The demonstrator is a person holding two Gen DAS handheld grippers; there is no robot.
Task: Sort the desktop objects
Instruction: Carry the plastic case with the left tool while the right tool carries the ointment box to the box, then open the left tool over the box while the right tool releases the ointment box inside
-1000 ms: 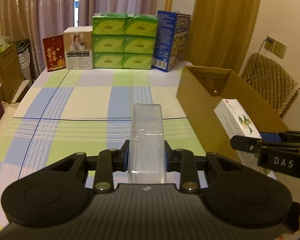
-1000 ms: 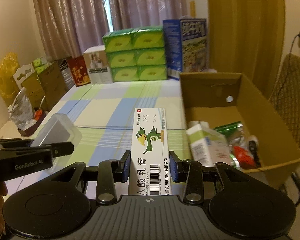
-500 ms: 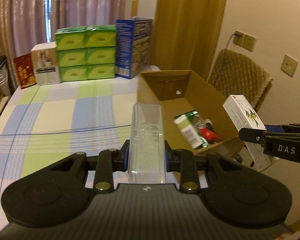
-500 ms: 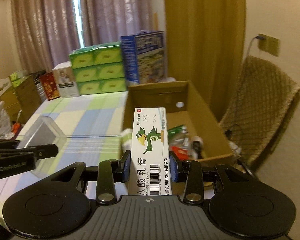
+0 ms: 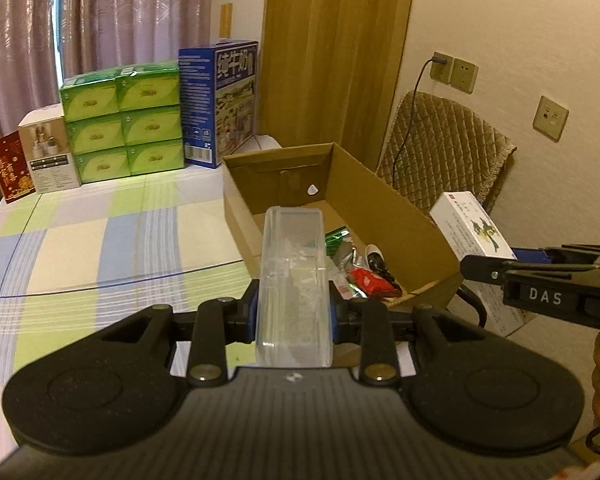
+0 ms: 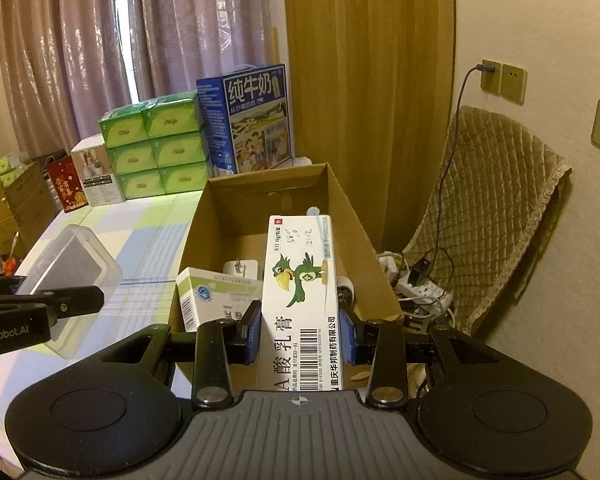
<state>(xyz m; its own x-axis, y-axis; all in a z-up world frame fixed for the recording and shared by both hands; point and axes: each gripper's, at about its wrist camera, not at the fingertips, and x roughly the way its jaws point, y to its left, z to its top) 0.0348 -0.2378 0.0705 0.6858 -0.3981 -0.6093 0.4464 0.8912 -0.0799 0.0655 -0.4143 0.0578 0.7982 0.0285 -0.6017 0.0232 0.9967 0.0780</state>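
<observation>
My left gripper (image 5: 293, 312) is shut on a clear plastic case (image 5: 293, 280), held in the air in front of the open cardboard box (image 5: 388, 208). The case also shows in the right wrist view (image 6: 70, 268). My right gripper (image 6: 299, 338) is shut on a white medicine box with a green bird (image 6: 302, 292), held over the near end of the cardboard box (image 6: 340, 200). That medicine box shows at the right in the left wrist view (image 5: 472, 228). Inside the cardboard box lie a white and green carton (image 6: 208, 296), a red packet (image 5: 370, 280) and other small items.
The checked tablecloth (image 5: 100, 248) covers the table left of the cardboard box. Green tissue packs (image 5: 120, 120), a blue milk carton case (image 5: 224, 104) and a white box (image 5: 48, 156) stand at the far edge. A padded chair (image 6: 496, 216) and a power strip (image 6: 420, 292) are on the right.
Both grippers have swung right with their loads, from over the tablecloth towards the cardboard box. The right gripper's medicine box is now over the box's near end.
</observation>
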